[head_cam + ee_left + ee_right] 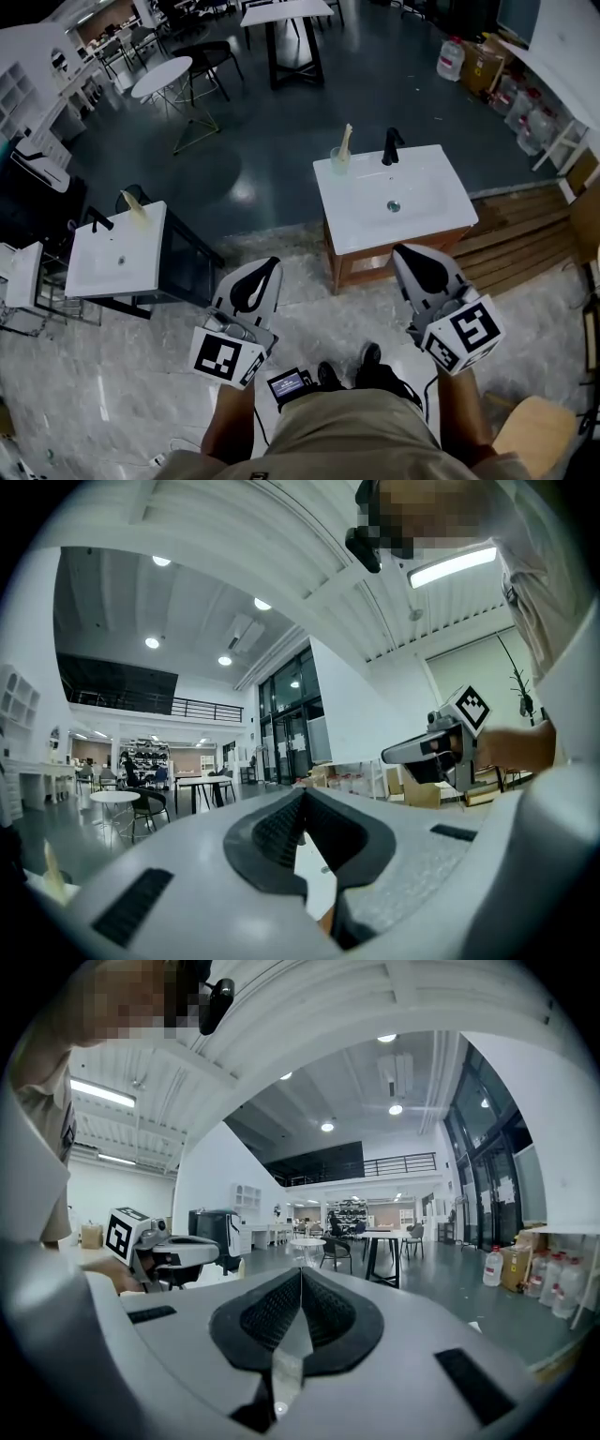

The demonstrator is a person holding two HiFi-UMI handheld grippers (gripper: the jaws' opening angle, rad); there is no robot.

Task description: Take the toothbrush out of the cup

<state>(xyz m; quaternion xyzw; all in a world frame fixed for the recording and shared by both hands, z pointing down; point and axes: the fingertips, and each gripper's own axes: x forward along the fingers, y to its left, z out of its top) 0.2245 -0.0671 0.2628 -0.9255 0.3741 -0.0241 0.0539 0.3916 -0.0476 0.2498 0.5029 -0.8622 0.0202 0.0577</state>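
Both your tools are fully closed and hold nothing. Left tool (272,265) is low left in the head view, held about level, tips pointing ahead. In the left gripper view the left tool (302,797) has its black pads meeting in one seam, with no object in there. Right tool (403,253) is low right in the head view. In the right gripper view the right tool (300,1277) has its pads pressed together too, gripping nothing. Each tool shows in the other's view, side by side and apart.

Toothbrush (345,138) is in the cup (338,157), leaning, with its upper end sticking up above the rim. The cup stands at the back left corner of the white washbasin (422,211), which sits on a wooden cabinet ahead of you. Black faucet (390,147) is just right of the cup at the back edge. Both tools are on the near side of the washbasin, well apart from the cup.

Second washbasin (103,267) is off to your left, with a black tap (98,222) and a pale item (134,206) at its back corner. Can't tell what that is. You stand on a pale marbled floor (141,394).
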